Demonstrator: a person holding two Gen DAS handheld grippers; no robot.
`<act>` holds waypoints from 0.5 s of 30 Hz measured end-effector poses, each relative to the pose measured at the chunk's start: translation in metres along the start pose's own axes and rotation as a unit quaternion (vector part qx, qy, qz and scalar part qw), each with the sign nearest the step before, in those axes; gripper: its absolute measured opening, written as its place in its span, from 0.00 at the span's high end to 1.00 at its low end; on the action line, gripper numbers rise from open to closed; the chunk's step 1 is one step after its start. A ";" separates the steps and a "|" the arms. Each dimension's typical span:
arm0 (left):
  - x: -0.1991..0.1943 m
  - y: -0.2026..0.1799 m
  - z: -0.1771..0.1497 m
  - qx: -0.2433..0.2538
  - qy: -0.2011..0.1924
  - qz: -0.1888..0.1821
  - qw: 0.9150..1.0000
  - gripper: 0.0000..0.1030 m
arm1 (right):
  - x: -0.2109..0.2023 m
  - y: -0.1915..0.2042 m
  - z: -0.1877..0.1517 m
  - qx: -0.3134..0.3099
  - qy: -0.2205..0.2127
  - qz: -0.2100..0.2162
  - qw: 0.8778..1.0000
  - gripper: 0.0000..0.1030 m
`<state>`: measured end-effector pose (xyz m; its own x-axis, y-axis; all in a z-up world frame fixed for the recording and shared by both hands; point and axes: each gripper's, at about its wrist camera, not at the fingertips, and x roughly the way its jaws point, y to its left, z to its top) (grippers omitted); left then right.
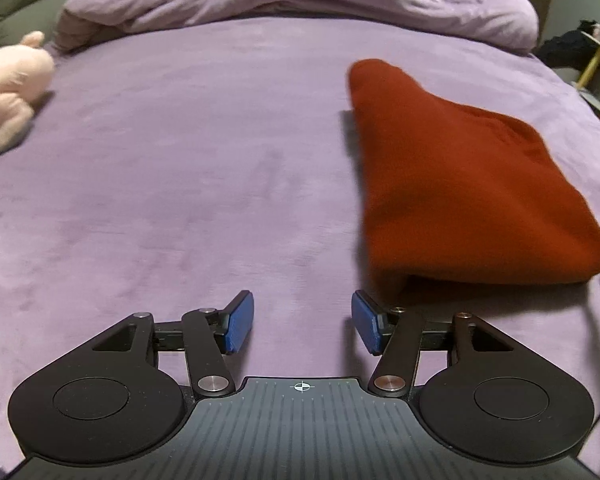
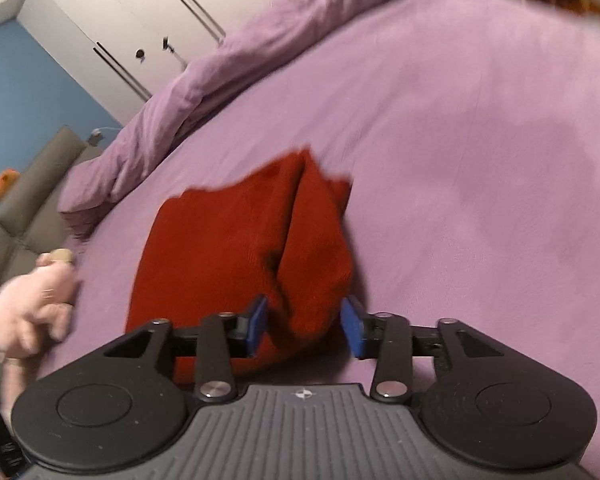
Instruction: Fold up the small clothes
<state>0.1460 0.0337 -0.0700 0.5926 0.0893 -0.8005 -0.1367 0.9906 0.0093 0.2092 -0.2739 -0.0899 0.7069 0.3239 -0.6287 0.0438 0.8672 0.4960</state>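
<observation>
A folded red garment (image 1: 460,184) lies on a bed covered with a purple sheet (image 1: 204,152). Seen from the left wrist camera, it sits toward the right side of the bed as a thick, rounded bundle, narrower at its far end and wider at its near end, with the fold edge facing the camera.

The left gripper (image 1: 303,322) hovers low over bare sheet, just left of the garment's near corner. Its blue-padded fingers (image 1: 242,322) stand wide apart with nothing between them; the right-hand pad is just beside the cloth, though contact cannot be judged.

From the right wrist camera (this view is tilted and somewhat blurred), the right gripper (image 2: 304,326) is at the garment's (image 2: 236,240) near edge. Its fingers (image 2: 258,324) are spread, and a raised fold of red cloth sits between them; the pads look apart from the fabric rather than pinching it.

A rolled purple duvet (image 1: 300,0) runs along the far edge of the bed. A pale pink plush toy (image 1: 10,88) lies at the bed's left edge, well apart from the garment. White wardrobe doors (image 2: 140,12) stand beyond the bed.
</observation>
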 end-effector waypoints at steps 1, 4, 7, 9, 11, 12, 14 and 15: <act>-0.001 0.003 0.001 -0.006 0.001 0.002 1.000 0.42 | -0.001 0.004 0.003 -0.007 -0.006 0.008 1.000 0.52; -0.004 0.009 0.004 -0.020 0.005 0.005 1.000 0.41 | 0.010 0.018 0.010 -0.028 0.009 0.020 0.999 0.52; -0.005 0.009 0.007 -0.018 0.005 0.013 1.000 0.38 | 0.039 0.036 0.010 -0.062 0.037 0.009 0.997 0.53; -0.007 0.009 0.010 -0.019 0.004 0.015 1.000 0.37 | 0.057 0.038 0.009 -0.063 0.057 -0.001 0.996 0.55; -0.006 0.009 0.013 -0.022 0.005 0.013 1.000 0.36 | 0.064 0.043 0.010 -0.067 0.049 0.003 0.997 0.71; -0.006 0.008 0.016 -0.023 0.004 0.013 1.000 0.36 | 0.063 0.045 0.010 -0.074 0.045 0.009 0.996 0.79; -0.005 0.005 0.021 -0.023 0.001 0.011 1.000 0.36 | 0.057 0.048 0.010 -0.092 0.031 0.024 0.995 0.90; -0.005 0.002 0.024 -0.022 -0.002 0.011 1.000 0.36 | 0.054 0.051 0.009 -0.110 0.016 0.021 0.994 0.90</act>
<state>0.1617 0.0376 -0.0517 0.5922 0.1124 -0.7979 -0.1853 0.9827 0.0010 0.2555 -0.2156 -0.0932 0.6820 0.3710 -0.6303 -0.1431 0.9128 0.3825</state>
